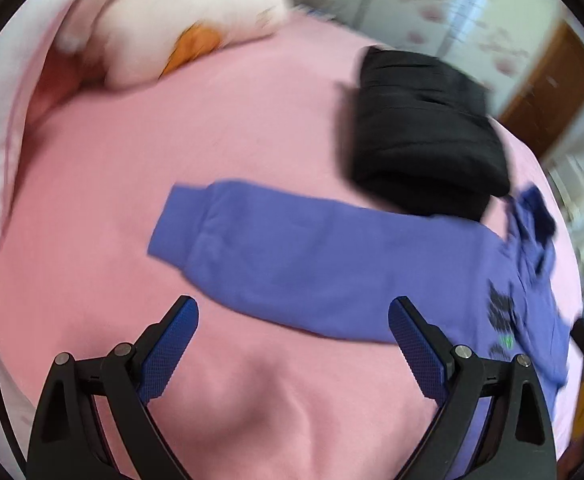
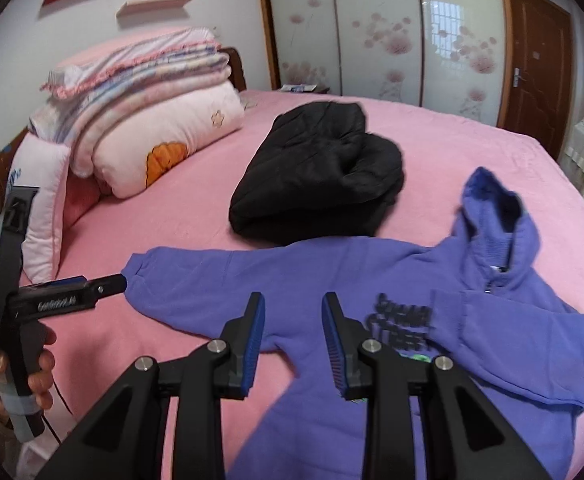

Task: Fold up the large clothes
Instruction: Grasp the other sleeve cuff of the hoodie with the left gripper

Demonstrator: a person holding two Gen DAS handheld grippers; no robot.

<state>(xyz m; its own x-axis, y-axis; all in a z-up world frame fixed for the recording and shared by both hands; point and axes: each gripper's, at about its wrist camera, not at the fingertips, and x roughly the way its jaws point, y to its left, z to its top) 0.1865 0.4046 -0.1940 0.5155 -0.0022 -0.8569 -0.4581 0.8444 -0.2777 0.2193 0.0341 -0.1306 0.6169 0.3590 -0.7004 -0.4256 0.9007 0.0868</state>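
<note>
A purple hoodie (image 2: 332,292) lies spread face-up on a pink-sheeted bed (image 2: 195,208), its hood (image 2: 492,216) toward the wardrobe doors (image 2: 380,28) and one sleeve (image 2: 195,280) stretched out flat toward the pillows. The other sleeve (image 2: 504,344) already lies across the chest, so the fold appears to be in its early stage, with the outstretched sleeve the likely next piece to bring in. A black padded jacket (image 2: 320,172), already folded, sits just beyond the hoodie and touches its upper edge.

The left gripper (image 1: 292,320) hangs tilted steeply down over the sleeve near its cuff (image 1: 179,220), jaws wide apart and holding nothing; in the right wrist view its tip sits at the cuff, with a person's hand (image 2: 31,372) wrapped around the handle. The right gripper (image 2: 294,316) points down at the hoodie's underarm area, its jaws standing partly apart with only air between the pads.

The next move calls for the left gripper to close on the cuff and carry the sleeve across the chest, while the right one pins or steadies the body; a shallow pinch on the thick fleece could slip.
</note>
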